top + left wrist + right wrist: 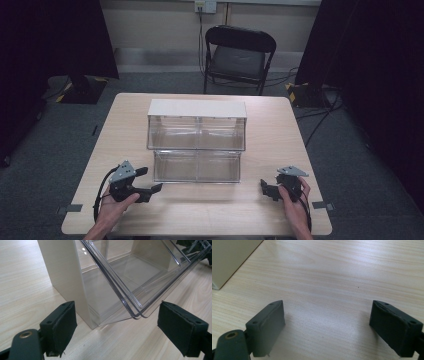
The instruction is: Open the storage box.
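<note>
A two-tier storage unit (197,141) with a cream frame and clear plastic tilt-out bins stands in the middle of the wooden table (200,210). My left gripper (150,187) rests near the table's front left, open, pointing at the unit's lower left corner. In the left gripper view the clear lower bin (140,277) is tilted out beside the cream side wall (67,275), just beyond my open left gripper (116,327). My right gripper (266,189) sits at the front right, open. In the right gripper view my right gripper (327,325) has bare wood between its jaws, with the unit's cream corner (229,260) at the upper left.
A black folding chair (237,57) stands beyond the table's far edge. Dark curtains hang at both sides, and cables run across the grey floor at the right. Bare tabletop lies in front of the unit between my hands.
</note>
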Demonstrator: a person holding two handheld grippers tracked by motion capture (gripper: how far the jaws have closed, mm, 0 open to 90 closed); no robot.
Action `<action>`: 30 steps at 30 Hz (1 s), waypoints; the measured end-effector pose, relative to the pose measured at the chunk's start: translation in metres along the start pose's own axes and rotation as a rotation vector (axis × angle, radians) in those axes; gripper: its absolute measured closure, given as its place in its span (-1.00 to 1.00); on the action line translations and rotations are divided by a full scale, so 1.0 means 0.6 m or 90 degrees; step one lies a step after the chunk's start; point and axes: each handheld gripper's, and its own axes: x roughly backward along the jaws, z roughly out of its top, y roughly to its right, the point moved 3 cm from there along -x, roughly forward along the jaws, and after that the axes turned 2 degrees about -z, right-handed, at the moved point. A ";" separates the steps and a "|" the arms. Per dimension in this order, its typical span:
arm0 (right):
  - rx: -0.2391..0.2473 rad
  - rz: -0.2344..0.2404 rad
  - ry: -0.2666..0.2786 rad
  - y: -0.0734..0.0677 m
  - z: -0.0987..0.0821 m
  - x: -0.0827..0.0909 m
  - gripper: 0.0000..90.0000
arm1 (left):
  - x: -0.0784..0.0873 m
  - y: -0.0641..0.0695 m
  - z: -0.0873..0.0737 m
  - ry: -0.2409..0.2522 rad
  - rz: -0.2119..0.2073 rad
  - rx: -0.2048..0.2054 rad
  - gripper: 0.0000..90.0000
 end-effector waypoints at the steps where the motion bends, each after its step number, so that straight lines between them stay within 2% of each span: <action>1: 0.000 0.000 0.000 0.000 0.000 0.000 -0.73 | 0.000 0.001 0.001 0.004 0.000 0.000 -0.66; 18: 0.000 0.000 0.000 0.000 0.000 0.000 -0.73 | 0.003 0.006 0.006 0.019 0.002 -0.014 -0.65; 20: 0.000 0.000 0.000 0.000 0.000 0.000 -0.73 | 0.005 0.004 0.008 0.028 0.011 -0.009 -0.65; 21: 0.000 0.000 0.000 0.000 0.000 0.000 -0.73 | 0.007 0.003 0.009 0.042 0.011 0.004 -0.65; 30: 0.000 0.000 0.000 0.000 0.000 0.000 -0.73 | 0.006 0.002 0.010 0.042 0.009 0.007 -0.65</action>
